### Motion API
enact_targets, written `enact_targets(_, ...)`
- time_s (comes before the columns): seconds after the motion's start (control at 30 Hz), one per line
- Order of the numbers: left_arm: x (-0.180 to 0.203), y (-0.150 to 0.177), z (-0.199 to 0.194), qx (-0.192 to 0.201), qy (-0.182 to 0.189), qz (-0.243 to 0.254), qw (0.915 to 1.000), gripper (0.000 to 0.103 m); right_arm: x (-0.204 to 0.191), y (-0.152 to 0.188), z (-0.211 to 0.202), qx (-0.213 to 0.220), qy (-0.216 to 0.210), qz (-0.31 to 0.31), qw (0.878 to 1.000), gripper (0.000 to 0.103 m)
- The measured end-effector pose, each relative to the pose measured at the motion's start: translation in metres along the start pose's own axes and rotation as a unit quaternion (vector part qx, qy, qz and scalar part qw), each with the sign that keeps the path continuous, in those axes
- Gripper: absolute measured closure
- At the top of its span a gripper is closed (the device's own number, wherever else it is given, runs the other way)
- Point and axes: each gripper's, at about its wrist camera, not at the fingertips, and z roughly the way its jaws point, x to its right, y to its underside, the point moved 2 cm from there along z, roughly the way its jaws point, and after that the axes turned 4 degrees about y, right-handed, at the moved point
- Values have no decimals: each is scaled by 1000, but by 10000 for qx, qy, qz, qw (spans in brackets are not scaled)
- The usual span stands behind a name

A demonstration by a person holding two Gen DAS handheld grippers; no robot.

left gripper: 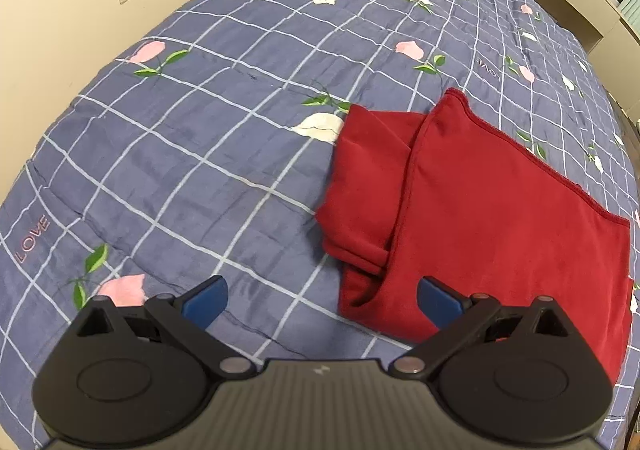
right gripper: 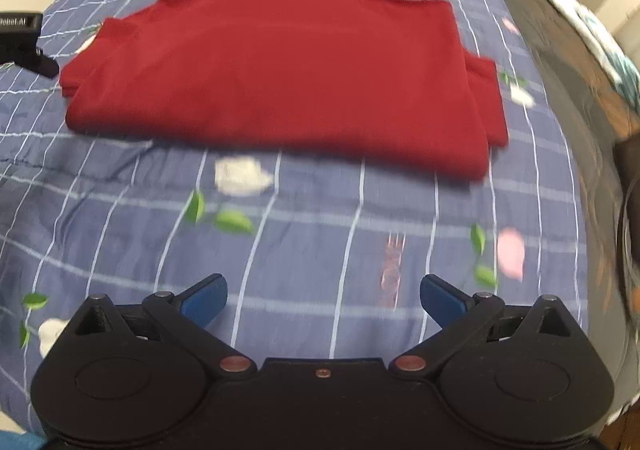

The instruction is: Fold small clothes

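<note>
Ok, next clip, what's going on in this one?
A person is folding a red garment on a bed covered by a blue checked floral quilt, using handheld tongs in each hand. The garment lies flat and already partly folded, with a layer doubled over at one end. Neither tool holds it: the left tongs hover open by its near edge, and the right tongs are open over bare quilt, short of the cloth. The right view is motion-blurred.

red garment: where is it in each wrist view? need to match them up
Left wrist: the red garment fills the right side, its near edge beside the right blue fingertip of the open left tongs.
Right wrist: it lies across the upper centre, well ahead of the open right tongs.
Shared landmark: the blue checked floral quilt.
</note>
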Motion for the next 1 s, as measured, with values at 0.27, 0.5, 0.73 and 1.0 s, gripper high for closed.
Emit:
enact_targets(0.27,10,-15,21,-79,-57,101,9999,1,12,-56,22,288,21,-270,9992,1)
enact_targets(0.5,20,-33,44,-232,-403,378,9982,1,13,-93,44,403,22,-480,9980,1)
enact_targets(0.73,27,-42,56,-338,-322,420,9980,1,5,-113,57,546,-10,-786,9954,1)
enact_targets(1.0,28,-42,69,-512,-298,513,9969,1,-7,-112,77,283,-37,-1108,9934,1)
